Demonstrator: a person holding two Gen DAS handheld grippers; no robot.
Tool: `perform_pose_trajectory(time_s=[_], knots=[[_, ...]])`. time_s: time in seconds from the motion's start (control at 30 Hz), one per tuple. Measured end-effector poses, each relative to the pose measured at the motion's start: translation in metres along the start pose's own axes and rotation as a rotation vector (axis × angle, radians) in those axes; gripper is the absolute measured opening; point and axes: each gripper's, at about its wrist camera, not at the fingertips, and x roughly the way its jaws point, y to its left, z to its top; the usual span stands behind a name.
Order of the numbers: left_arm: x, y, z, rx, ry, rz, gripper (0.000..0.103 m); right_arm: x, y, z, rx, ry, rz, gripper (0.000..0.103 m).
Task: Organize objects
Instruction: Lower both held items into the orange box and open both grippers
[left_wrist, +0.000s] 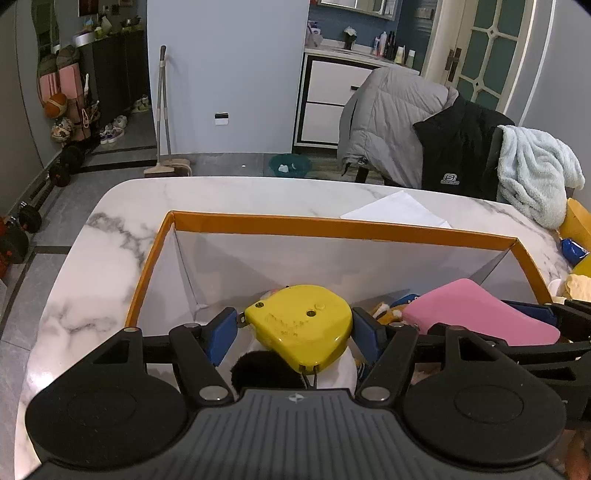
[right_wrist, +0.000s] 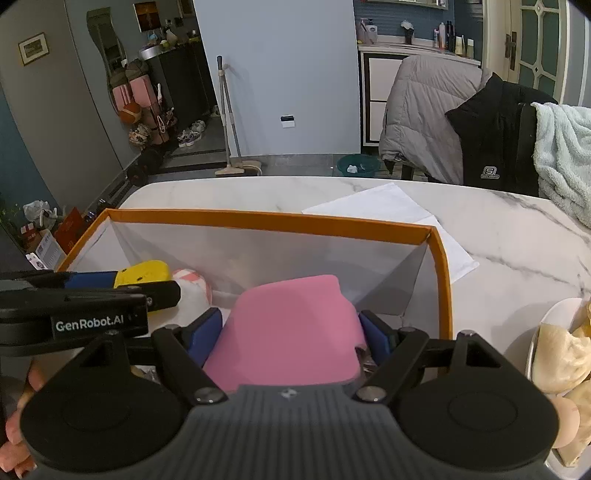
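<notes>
On the left side of the marble table (left_wrist: 110, 236) stands one orange-rimmed box (left_wrist: 332, 227) with white inner walls, and both grippers reach down into it side by side. The left gripper (left_wrist: 295, 325) points forward and downward over the box, its two blue pads (left_wrist: 221, 332) pressed against the sides of a single yellow tape measure (left_wrist: 301, 325), which it holds above a white and black plush item (left_wrist: 266, 365) lying in the box; faint embossed writing on the yellow case cannot be read. In the right wrist view the left gripper's black side bears the white label "GenRobot.AI", and fingers of the person's hand (right_wrist: 18, 424) show at the lower left edge. Beside it a round white toy with red stripes (right_wrist: 194, 290) lies in the box. Further right, the right gripper (right_wrist: 290, 332) tilts downward in the same way, its two blue pads closed on one pink, soft-looking flat object (right_wrist: 291, 332) held inside the box, near the right wall. Behind the box one white sheet of paper (right_wrist: 369, 203) lies on the table. At the far edge are a grey quilted coat (right_wrist: 424, 110), one black garment (right_wrist: 491, 140) with a logo reading "SKECHERS", and a pale blue fleece (right_wrist: 565, 155). At the right edge a white plate (right_wrist: 550, 317) holds pale food.
</notes>
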Motion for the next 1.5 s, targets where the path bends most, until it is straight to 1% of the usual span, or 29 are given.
perform_pose_trajectory(time_s=[0.43,0.6,0.67,0.7,0.73,0.83,0.93,1.0,1.07,1.2,1.43,1.5], knots=[[0.004,-0.002,0.001,-0.019,0.001,-0.008,0.078,0.001,0.001,0.0,-0.003,-0.011,-0.007,0.082],[0.003,0.002,0.001,-0.036,0.002,-0.01,0.079,-0.001,-0.001,-0.001,0.007,-0.027,0.006,0.082],[0.004,0.002,0.001,-0.038,0.006,-0.011,0.079,-0.002,-0.001,-0.001,0.013,-0.034,0.008,0.085],[0.004,0.003,0.001,-0.039,0.006,-0.012,0.079,-0.002,-0.002,-0.001,0.019,-0.037,0.009,0.089],[0.004,0.002,0.001,-0.04,0.005,-0.011,0.079,-0.003,-0.003,-0.001,0.027,-0.04,0.011,0.091],[0.002,0.002,0.001,-0.037,-0.008,-0.012,0.079,-0.004,-0.003,-0.001,0.028,-0.044,0.014,0.091],[-0.001,0.002,-0.001,-0.034,-0.04,-0.016,0.081,-0.003,-0.002,-0.002,0.023,-0.043,0.004,0.091],[-0.005,0.003,-0.003,-0.04,-0.066,-0.02,0.086,-0.005,-0.003,-0.002,0.03,-0.049,0.003,0.091],[-0.007,0.005,-0.003,-0.054,-0.083,-0.031,0.088,-0.006,-0.004,-0.003,0.042,-0.06,0.001,0.091],[-0.009,0.009,-0.004,-0.066,-0.105,-0.054,0.088,-0.009,-0.004,-0.005,0.051,-0.073,-0.005,0.091],[-0.012,0.012,-0.005,-0.094,-0.124,-0.058,0.088,-0.018,-0.002,-0.009,0.05,-0.137,-0.046,0.091],[-0.015,0.012,-0.007,-0.097,-0.131,-0.06,0.088,-0.022,-0.001,-0.011,0.051,-0.162,-0.049,0.093]])
